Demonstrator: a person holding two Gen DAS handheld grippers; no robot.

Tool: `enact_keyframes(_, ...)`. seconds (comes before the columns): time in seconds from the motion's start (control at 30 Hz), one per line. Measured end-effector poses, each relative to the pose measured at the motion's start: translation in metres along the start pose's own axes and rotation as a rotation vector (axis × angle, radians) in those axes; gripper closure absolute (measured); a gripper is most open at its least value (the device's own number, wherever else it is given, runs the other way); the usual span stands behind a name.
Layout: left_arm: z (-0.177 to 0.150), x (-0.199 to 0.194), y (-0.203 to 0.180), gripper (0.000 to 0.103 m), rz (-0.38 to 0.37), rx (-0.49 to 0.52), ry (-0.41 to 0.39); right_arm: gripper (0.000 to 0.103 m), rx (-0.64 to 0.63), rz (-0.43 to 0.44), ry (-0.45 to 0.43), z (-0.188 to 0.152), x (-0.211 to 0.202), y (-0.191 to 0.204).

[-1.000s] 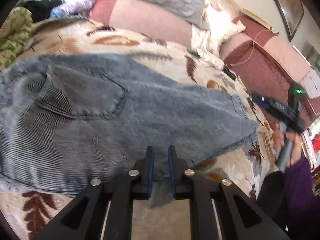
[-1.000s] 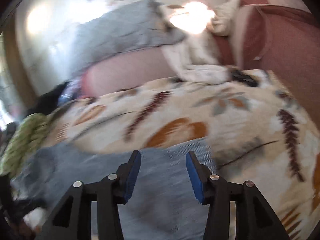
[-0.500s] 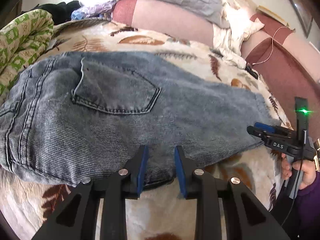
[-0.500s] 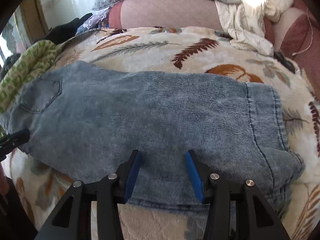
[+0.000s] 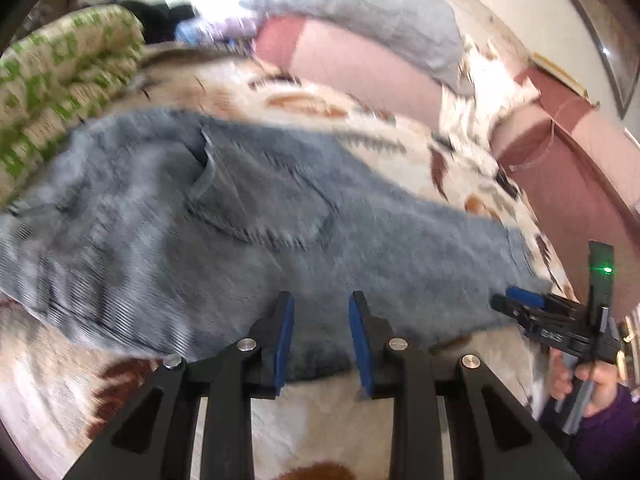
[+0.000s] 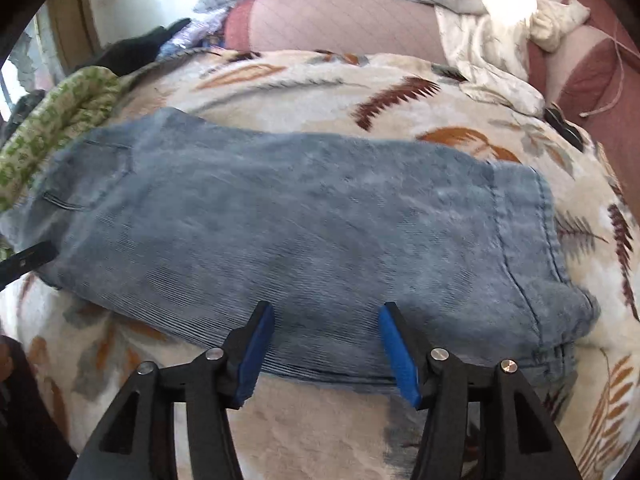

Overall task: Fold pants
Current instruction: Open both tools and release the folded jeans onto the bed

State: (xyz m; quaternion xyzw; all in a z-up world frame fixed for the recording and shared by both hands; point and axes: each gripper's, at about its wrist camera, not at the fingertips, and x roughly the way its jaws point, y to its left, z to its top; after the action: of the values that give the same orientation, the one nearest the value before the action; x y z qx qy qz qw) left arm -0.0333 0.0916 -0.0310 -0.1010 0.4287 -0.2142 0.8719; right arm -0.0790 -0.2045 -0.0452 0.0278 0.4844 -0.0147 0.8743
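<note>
Faded blue denim pants (image 5: 280, 232) lie folded lengthwise on a leaf-patterned bedspread, back pocket (image 5: 260, 200) facing up, hem end to the right. They also show in the right wrist view (image 6: 320, 220). My left gripper (image 5: 320, 344) is open and empty, hovering over the pants' near edge. My right gripper (image 6: 328, 352) is open wide and empty over the near edge by the hem end; it also shows in the left wrist view (image 5: 524, 300) at the right.
The bedspread (image 6: 320, 84) covers the bed. A green patterned cloth (image 5: 60, 80) lies at the left, also in the right wrist view (image 6: 52, 120). Pink and grey pillows (image 6: 340, 20) and a white cloth (image 6: 492, 56) lie at the back. A maroon headboard (image 5: 580, 184) is right.
My left gripper has opened wider and shifted along the pants' near edge. My right gripper has moved from the bedspread to the pants' near edge and stays open.
</note>
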Motion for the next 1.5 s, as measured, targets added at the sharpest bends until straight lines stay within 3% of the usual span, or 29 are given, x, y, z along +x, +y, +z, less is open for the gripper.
enact_keyframes(0.13, 0.007, -0.011, -0.002, 0.053, 0.11, 0.028, -0.092, 0.043, -0.053, 0.054, -0.062, 0.027, -0.011, 0.023)
enact_keyframes(0.23, 0.011, -0.011, 0.003, 0.053, 0.158, 0.012, -0.106, 0.042, -0.103, 0.087, -0.103, 0.058, -0.011, 0.054)
enact_keyframes(0.37, 0.013, 0.001, 0.011, 0.053, 0.214, -0.012, -0.049, 0.042, -0.174, 0.14, -0.114, 0.101, 0.007, 0.103)
enact_keyframes(0.5, 0.013, 0.009, 0.006, 0.053, 0.256, 0.027, -0.025, 0.043, -0.202, 0.228, -0.061, 0.136, 0.043, 0.15)
enact_keyframes(0.6, 0.012, 0.017, 0.004, 0.053, 0.281, 0.058, 0.006, 0.056, -0.204, 0.235, -0.031, 0.159, 0.07, 0.176)
enact_keyframes(0.7, 0.014, 0.019, 0.008, 0.053, 0.268, 0.033, 0.016, 0.056, -0.185, 0.243, 0.025, 0.174, 0.101, 0.193)
enact_keyframes(0.8, 0.015, 0.021, 0.011, 0.053, 0.262, 0.016, 0.02, 0.057, -0.161, 0.227, 0.091, 0.18, 0.128, 0.196)
enact_keyframes(1.07, 0.014, 0.021, 0.01, 0.053, 0.269, 0.019, 0.017, 0.056, -0.146, 0.221, 0.111, 0.19, 0.139, 0.195)
enact_keyframes(1.27, 0.016, 0.012, 0.009, 0.053, 0.285, 0.015, -0.045, 0.056, -0.135, 0.216, 0.022, 0.178, 0.09, 0.168)
enact_keyframes(1.5, 0.01, 0.002, -0.009, 0.044, 0.313, 0.099, -0.122, 0.055, -0.066, 0.147, -0.1, 0.143, -0.003, 0.085)
